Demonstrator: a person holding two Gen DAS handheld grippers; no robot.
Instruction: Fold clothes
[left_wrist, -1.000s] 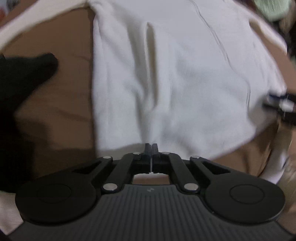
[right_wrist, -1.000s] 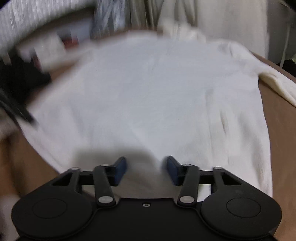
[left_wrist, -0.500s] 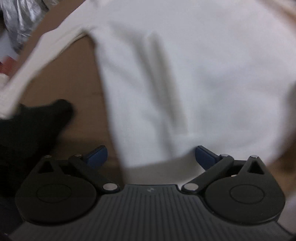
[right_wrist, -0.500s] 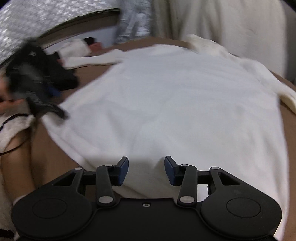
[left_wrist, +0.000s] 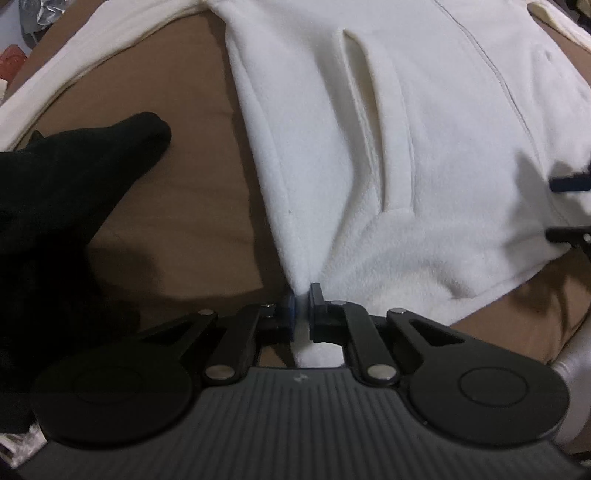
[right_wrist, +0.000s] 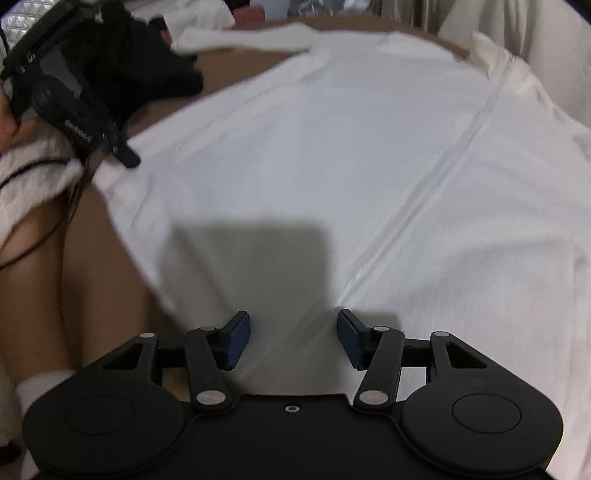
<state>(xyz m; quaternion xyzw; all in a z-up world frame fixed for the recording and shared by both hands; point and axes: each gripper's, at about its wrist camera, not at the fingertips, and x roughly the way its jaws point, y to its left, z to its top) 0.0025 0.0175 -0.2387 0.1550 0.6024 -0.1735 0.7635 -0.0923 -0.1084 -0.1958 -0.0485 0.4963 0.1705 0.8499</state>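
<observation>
A white fleece zip jacket (left_wrist: 406, 147) lies spread flat on a brown surface (left_wrist: 177, 177), with a slit pocket and a centre zipper showing. My left gripper (left_wrist: 303, 301) is shut on the jacket's lower left hem corner, and the fabric pinches up between its pads. In the right wrist view the same jacket (right_wrist: 351, 147) fills the frame. My right gripper (right_wrist: 293, 334) stands open over the bottom hem near the zipper, hem cloth lying between its blue pads (right_wrist: 238, 338). The right gripper's fingertips (left_wrist: 569, 182) show at the right edge of the left view.
A black garment (left_wrist: 66, 206) lies on the brown surface left of the jacket. One long sleeve (left_wrist: 92, 51) stretches out to the upper left. In the right view the left gripper's body (right_wrist: 70, 96) and a hand appear at upper left, beside more pale cloth (right_wrist: 517, 22) behind.
My left gripper, open half a second ago, has closed on the jacket's hem corner. The right gripper stays open and has moved in closer over the hem.
</observation>
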